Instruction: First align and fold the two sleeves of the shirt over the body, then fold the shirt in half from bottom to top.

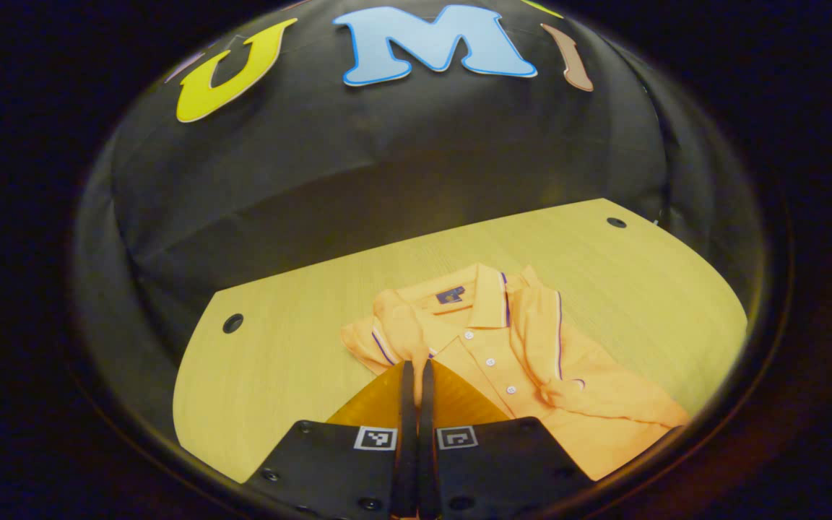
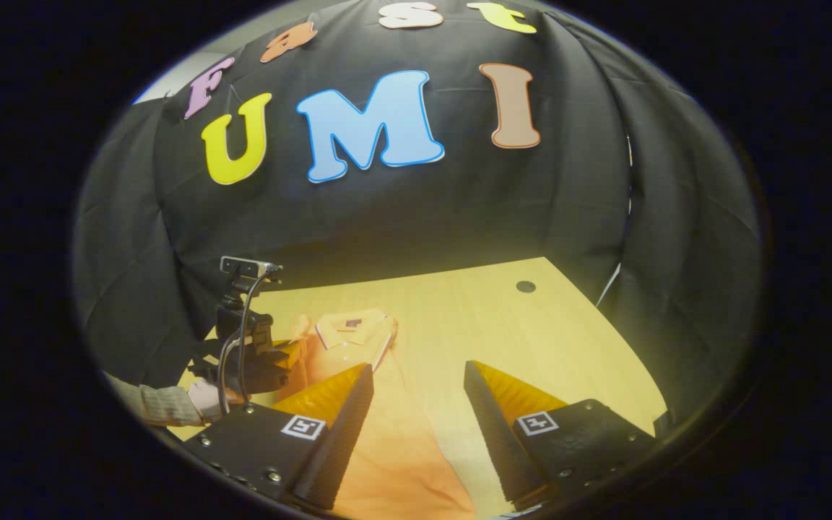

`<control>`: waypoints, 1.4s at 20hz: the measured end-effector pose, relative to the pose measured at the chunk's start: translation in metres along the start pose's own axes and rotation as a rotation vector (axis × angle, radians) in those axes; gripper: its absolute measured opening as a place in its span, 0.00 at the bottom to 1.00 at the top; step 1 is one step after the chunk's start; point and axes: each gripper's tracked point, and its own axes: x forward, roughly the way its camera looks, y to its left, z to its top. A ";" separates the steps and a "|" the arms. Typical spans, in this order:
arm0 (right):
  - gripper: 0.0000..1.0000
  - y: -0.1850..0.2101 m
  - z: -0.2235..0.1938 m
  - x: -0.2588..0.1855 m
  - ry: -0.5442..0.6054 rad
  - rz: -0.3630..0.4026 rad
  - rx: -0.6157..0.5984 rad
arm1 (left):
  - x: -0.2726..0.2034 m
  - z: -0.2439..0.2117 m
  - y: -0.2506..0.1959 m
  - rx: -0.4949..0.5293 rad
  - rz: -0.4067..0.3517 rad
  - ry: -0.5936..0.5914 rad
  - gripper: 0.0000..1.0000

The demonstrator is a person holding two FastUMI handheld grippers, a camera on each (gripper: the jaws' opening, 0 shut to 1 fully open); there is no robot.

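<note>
Sleeve-folding stage, we judge: orange polo shirt point(image 1: 503, 347) on table point(image 1: 279, 361), both sleeves folded inward; left gripper point(image 1: 417, 375) pinched near one sleeve point(image 1: 380, 332), contents uncertain; right gripper point(image 2: 416, 390) spread above the body.

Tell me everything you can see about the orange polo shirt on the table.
The orange polo shirt lies front up on the light wooden table, collar toward the booth's wall. It looks like a knit fabric, with white buttons down the placket, dark and white stripes edging the collar and cuffs, and a dark label inside the neck. Both short sleeves are already folded in over the body; the lower half is not yet folded up. The left gripper sits with jaws together over the shirt by one folded sleeve; whether they pinch fabric I cannot tell.
</note>
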 end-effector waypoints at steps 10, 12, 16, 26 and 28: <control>0.81 -0.019 -0.012 -0.006 0.024 -0.040 0.037 | 0.032 -0.050 -0.042 0.052 -0.078 0.154 0.07; 0.81 -0.021 -0.014 -0.005 0.029 -0.039 0.041 | 0.032 -0.059 -0.042 0.044 -0.098 0.186 0.09; 0.81 -0.020 -0.018 -0.001 0.039 -0.026 0.042 | 0.022 -0.055 -0.040 0.012 -0.131 0.170 0.41; 0.81 -0.005 -0.042 0.019 0.100 0.045 0.000 | -0.049 -0.017 -0.004 -0.067 -0.113 0.035 0.74; 0.81 -0.002 -0.053 0.023 0.126 0.060 -0.019 | -0.066 -0.016 0.004 -0.086 -0.107 0.019 0.75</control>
